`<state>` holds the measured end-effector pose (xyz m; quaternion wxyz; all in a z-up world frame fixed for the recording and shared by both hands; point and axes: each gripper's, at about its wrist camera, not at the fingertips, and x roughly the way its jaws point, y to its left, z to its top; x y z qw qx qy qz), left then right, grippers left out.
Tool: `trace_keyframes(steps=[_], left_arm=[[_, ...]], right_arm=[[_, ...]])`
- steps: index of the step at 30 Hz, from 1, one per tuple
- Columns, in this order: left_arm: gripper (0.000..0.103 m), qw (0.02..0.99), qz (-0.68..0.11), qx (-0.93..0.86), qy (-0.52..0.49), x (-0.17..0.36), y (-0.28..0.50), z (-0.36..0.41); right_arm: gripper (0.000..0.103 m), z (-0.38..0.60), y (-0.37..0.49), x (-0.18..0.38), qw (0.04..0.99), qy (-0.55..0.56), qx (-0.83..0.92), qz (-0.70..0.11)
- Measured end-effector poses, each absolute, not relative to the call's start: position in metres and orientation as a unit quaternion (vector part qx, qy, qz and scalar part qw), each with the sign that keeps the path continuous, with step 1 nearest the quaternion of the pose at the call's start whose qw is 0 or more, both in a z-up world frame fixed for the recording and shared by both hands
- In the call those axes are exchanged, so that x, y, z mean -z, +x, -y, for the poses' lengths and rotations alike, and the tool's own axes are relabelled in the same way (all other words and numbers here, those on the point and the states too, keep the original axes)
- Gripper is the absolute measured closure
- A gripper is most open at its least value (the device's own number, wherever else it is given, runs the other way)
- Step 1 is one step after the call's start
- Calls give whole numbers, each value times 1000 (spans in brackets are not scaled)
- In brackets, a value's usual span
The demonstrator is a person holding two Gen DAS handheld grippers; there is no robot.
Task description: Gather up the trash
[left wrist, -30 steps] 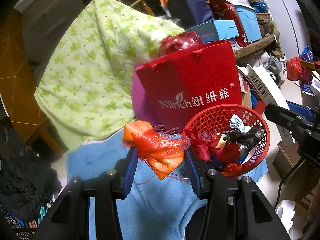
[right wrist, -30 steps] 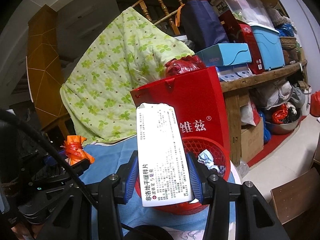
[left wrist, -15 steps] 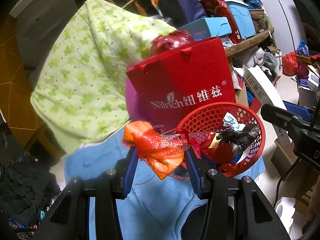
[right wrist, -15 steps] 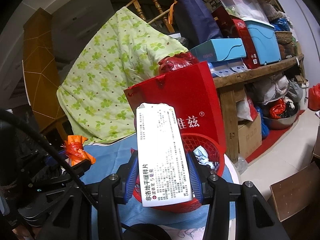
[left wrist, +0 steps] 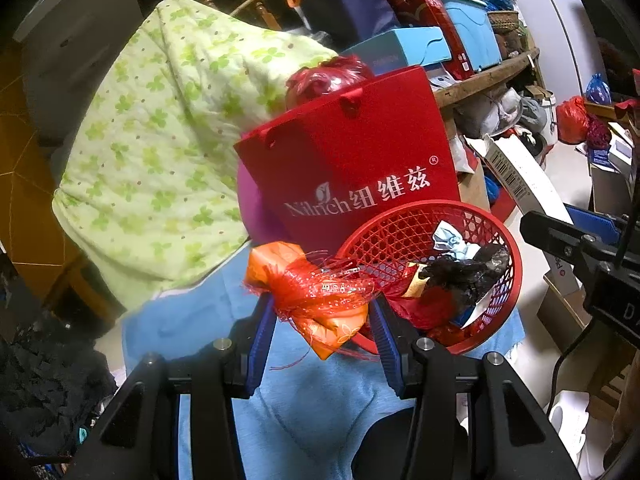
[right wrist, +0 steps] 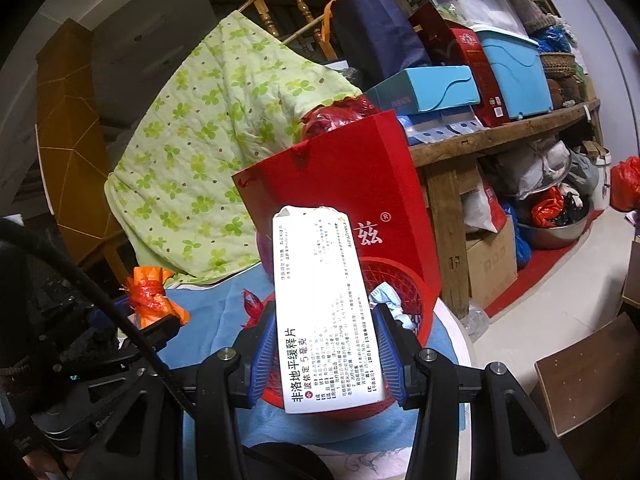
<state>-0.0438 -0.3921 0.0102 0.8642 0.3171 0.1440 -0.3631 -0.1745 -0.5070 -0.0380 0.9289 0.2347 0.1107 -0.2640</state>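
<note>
Left claw (left wrist: 322, 322) clamped on crumpled orange wrapper with red mesh ribbon (left wrist: 316, 300), both blue pads pressing its sides. Just right of and beyond it, round red plastic mesh basket (left wrist: 508, 280) on blue cloth (left wrist: 304, 412), holding a black crumpled bag (left wrist: 464, 272) and a pale blue scrap (left wrist: 448, 238).

Right claw (right wrist: 324, 350) clamped on long white cardboard medicine box (right wrist: 324, 312), box standing upright between the pads, basket right behind it. Behind the basket, tall red paper gift bag (right wrist: 340, 184); farther left, green clover-print quilt (right wrist: 200, 152); far right, wooden shelf (right wrist: 500, 136) with blue boxes.
</note>
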Motion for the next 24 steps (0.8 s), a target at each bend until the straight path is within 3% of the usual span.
trace_keyframes(steps=[24], left_arm=[[53,844,-149,391,336,11,-48,433]], right_arm=[[54,531,-191,50,915,249,297,-113]])
